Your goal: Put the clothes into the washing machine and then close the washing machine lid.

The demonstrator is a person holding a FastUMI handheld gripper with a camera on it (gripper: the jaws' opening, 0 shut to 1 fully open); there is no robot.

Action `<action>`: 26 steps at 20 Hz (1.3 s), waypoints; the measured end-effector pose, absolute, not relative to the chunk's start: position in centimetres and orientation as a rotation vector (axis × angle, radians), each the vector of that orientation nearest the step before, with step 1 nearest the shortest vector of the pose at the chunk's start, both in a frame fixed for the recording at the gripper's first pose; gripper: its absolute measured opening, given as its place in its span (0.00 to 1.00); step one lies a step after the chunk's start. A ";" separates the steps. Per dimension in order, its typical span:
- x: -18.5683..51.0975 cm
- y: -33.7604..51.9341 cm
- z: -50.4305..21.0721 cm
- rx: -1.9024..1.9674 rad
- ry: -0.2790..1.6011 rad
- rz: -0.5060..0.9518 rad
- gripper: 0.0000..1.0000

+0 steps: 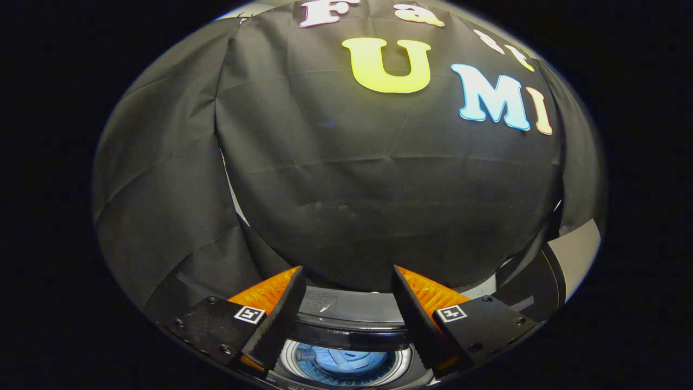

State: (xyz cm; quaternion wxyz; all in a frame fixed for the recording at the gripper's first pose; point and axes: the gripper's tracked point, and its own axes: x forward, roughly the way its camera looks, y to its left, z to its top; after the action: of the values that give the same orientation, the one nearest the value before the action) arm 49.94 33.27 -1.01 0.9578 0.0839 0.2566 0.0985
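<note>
The washing machine (346,346) sits low beneath the gripper (346,314), its dark lid raised toward the booth's black cloth wall (379,189) and its round drum open – blue clothes (346,362) lie inside – seen down between the two fingers, which stand wide apart, holding nothing

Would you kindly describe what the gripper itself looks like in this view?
The gripper has two wedge-shaped fingers that taper toward their tips, with ribbed, serrated inner faces. Each is bolted to a flat dark mounting plate with visible screw heads. A small square black-and-white marker sits on each plate near the finger's base. No cables or sleeves can be seen.
</note>
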 end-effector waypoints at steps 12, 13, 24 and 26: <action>48.1 33.1 -1.0 0.163 0.423 0.182 0.99; 47.8 33.1 -1.0 0.160 0.400 0.182 0.99; 42.5 33.7 -3.2 0.156 0.352 0.183 0.98; 41.1 34.0 -4.3 0.145 0.363 0.197 0.98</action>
State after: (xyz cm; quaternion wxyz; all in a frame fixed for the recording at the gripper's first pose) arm 41.09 33.99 -4.29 0.9762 0.0720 0.1799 0.0976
